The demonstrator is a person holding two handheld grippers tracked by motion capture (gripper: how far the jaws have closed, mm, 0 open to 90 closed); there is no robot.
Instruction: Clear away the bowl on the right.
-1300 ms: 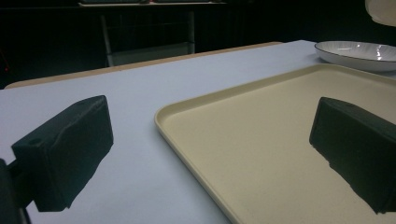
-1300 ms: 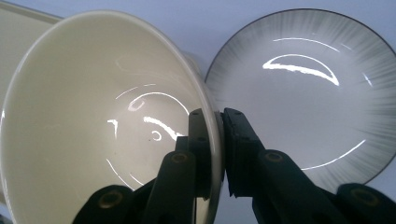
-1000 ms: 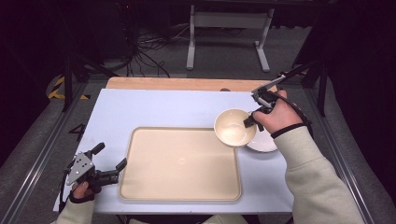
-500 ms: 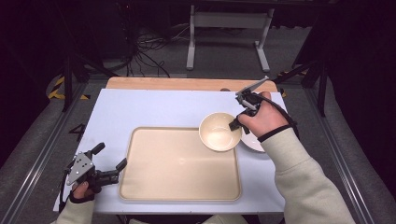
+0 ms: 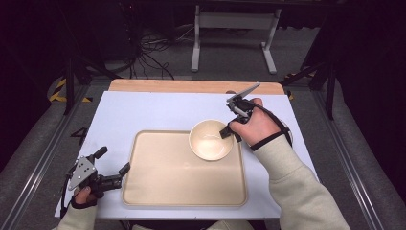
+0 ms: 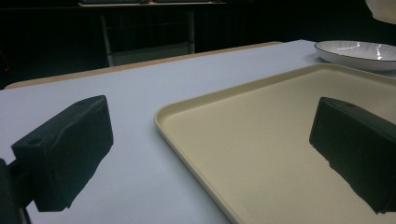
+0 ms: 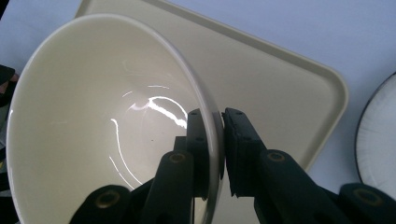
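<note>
One cream bowl [image 5: 210, 140] is the item in hand: round, glossy inside, with a thin rim, and nothing in it. The right gripper [image 5: 229, 132] pinches its rim, one jaw inside the wall and one outside, as the right gripper view shows plainly on the bowl [image 7: 107, 135]. The bowl sits over the far right corner of the beige tray [image 5: 158, 187]; whether it rests on the tray or hangs just above it cannot be told. Nearest the person, the left gripper [image 5: 113, 166] has its jaws spread apart across the tray's near left edge, gripping nothing. The tray bed is bare. Beyond the bowl, a white plate [image 6: 359, 49] with a dark rim lies on the table [image 5: 143, 112]; the hand hides most of it from above.
</note>
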